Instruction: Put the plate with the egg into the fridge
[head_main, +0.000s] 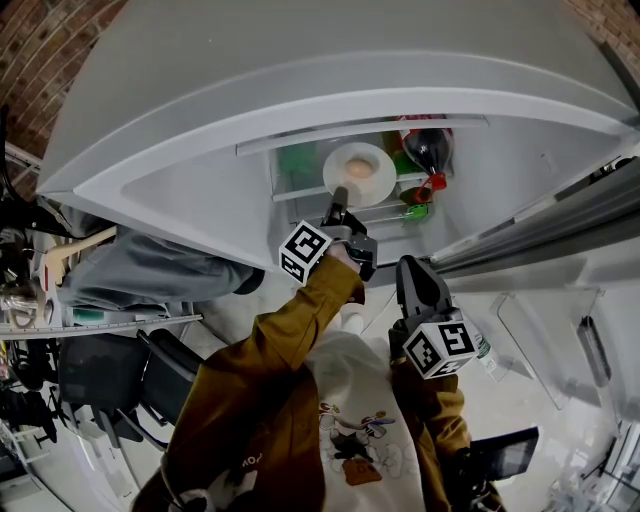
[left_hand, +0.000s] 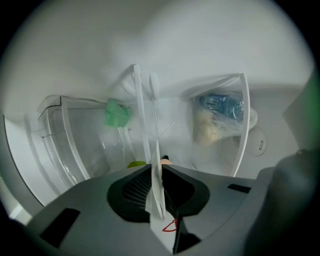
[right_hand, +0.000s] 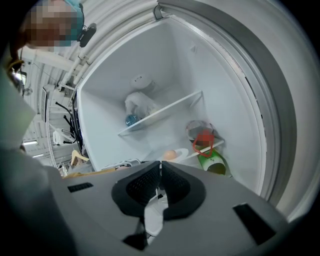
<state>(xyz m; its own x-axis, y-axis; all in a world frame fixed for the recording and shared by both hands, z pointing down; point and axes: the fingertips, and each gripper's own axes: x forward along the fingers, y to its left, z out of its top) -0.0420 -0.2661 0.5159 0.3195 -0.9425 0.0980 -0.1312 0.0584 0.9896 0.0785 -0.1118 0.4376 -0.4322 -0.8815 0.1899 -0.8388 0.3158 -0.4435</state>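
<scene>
The plate (head_main: 378, 158), egg (head_main: 357, 170) on it, sits inside the fridge (right_hand: 165, 65) at shelf level (beside a green bottle (right_hand: 212, 161)). The left tongs (left_hand: 156, 167) pinch its near rim; the right tongs (right_hand: 159, 164) hang back, clenched on nothing.

- Your left hand-held gripper (left_hand: 154, 167) fills the bottom of the frame, with its two dark pads close against either face of a thin white plate (left_hand: 157, 200) seen edge-on.
- An egg (left_hand: 165, 160) peeks out just above the right pad, beside the plate.
- A yellow-green object (left_hand: 136, 164) shows just above the left pad; what it is cannot be made out.
- Further left is a clear plastic bin (left_hand: 60, 135), with a blurred green item (left_hand: 117, 113) near its upper right corner.
- To the right, a clear bag (left_hand: 220, 117) holds something blue and something pale, and lies against a white shelf edge (left_hand: 243, 125).
- White fridge walls (left_hand: 165, 35) close the background.
</scene>
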